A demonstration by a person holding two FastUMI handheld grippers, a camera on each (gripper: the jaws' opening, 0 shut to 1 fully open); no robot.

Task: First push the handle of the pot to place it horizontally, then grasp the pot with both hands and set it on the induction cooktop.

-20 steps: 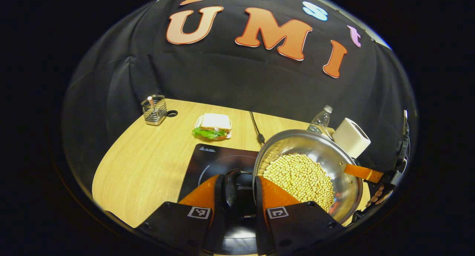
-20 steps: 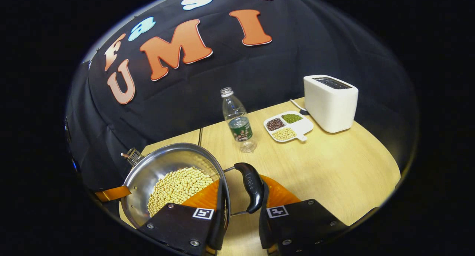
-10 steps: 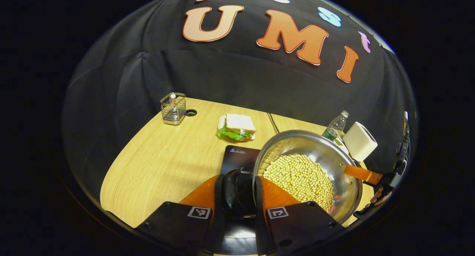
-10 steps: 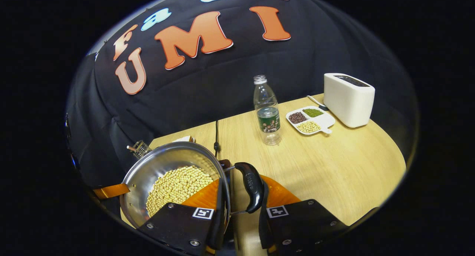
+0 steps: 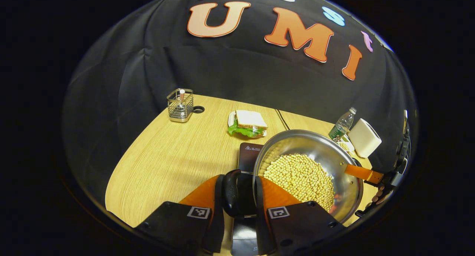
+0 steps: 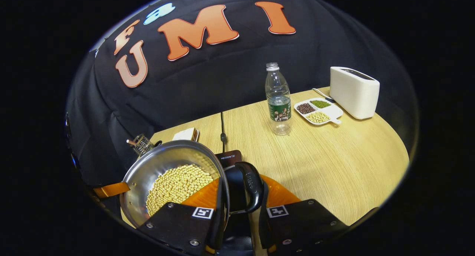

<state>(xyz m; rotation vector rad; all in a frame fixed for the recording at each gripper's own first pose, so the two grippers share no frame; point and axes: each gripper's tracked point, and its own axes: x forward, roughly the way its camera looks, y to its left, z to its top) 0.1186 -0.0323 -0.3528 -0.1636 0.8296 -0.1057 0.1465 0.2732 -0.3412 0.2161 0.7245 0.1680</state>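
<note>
Steel round pot (image 5: 308, 167) of yellow beans hangs from both grippers' fingers (image 5: 259, 196), clamped on its black handles (image 6: 252, 187); keep it level, lower it gently onto the black cooktop (image 5: 249, 156).

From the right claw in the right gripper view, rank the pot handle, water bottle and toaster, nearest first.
1. Pot handle: gripped in the right claw.
2. Water bottle: mid-table, ahead.
3. Toaster: far right, at the table's back edge.

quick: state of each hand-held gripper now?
Left hand-held gripper: shut on the steel pot's black left handle.
Right hand-held gripper: shut on its black right handle.
</note>
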